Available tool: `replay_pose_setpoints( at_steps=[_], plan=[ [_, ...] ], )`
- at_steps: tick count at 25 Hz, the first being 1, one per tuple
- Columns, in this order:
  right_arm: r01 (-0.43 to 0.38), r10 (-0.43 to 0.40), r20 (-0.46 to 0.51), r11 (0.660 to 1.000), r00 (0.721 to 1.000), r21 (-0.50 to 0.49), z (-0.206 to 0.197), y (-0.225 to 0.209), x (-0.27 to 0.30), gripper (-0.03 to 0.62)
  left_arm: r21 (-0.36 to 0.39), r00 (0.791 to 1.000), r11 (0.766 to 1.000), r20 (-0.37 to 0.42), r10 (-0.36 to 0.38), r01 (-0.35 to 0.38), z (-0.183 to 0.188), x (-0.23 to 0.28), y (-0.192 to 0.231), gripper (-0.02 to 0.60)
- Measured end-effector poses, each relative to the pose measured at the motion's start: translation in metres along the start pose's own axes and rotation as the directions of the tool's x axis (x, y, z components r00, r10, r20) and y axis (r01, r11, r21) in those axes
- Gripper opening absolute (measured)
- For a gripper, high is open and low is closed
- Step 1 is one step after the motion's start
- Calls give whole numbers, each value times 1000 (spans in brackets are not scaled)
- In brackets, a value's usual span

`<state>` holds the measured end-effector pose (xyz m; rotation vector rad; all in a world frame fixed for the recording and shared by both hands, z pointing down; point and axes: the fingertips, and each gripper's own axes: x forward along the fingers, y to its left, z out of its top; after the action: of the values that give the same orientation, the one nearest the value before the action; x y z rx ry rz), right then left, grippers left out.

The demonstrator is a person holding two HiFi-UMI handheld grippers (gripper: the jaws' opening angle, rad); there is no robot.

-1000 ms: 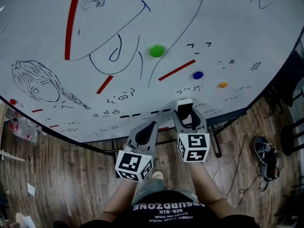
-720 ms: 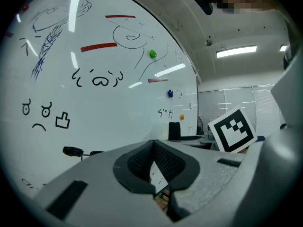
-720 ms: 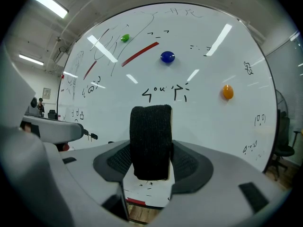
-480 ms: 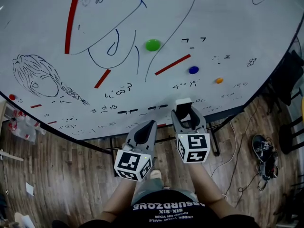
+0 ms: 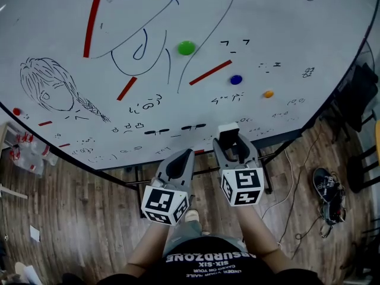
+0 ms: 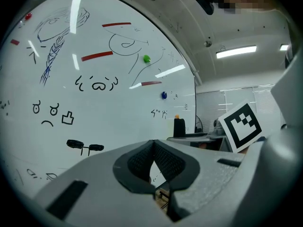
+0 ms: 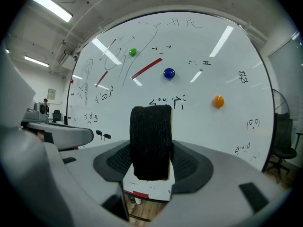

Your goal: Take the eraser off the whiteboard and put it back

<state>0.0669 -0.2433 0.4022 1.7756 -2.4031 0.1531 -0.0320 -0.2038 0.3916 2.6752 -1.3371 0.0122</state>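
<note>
Between the right gripper's [image 5: 230, 141] jaws stands the block eraser [image 7: 150, 141] of black felt with a white back, upright and pinched from both sides by the dark ribbed pads [image 7: 187, 166]. From the head view its white end pokes out just at the lower edge of the large white whiteboard [image 5: 267, 28]; whether it touches the board I cannot tell. Just beside it, the left gripper [image 6: 153, 148] has its jaws pressed together at the tips with nothing between them, and it too points toward the board's lower edge. Higher on the board, well apart from the eraser, cling a round green magnet [image 5: 186, 47], a round blue magnet [image 5: 236, 79] and a small orange magnet [image 5: 268, 94], among red strips [image 5: 91, 24] and black ink doodles [image 5: 145, 107]. Brown wooden plank floor [image 5: 83, 218] lies below the board and the person's arms.
</note>
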Motion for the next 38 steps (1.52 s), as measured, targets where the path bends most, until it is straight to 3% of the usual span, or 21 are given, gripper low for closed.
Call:
replay_pose_setpoints(
  at_steps=[38],
  plan=[
    [-77, 76, 27, 997, 997, 31, -24, 27, -106, 238, 13, 1000, 1000, -11, -27, 28, -15, -49, -71, 8]
  ],
)
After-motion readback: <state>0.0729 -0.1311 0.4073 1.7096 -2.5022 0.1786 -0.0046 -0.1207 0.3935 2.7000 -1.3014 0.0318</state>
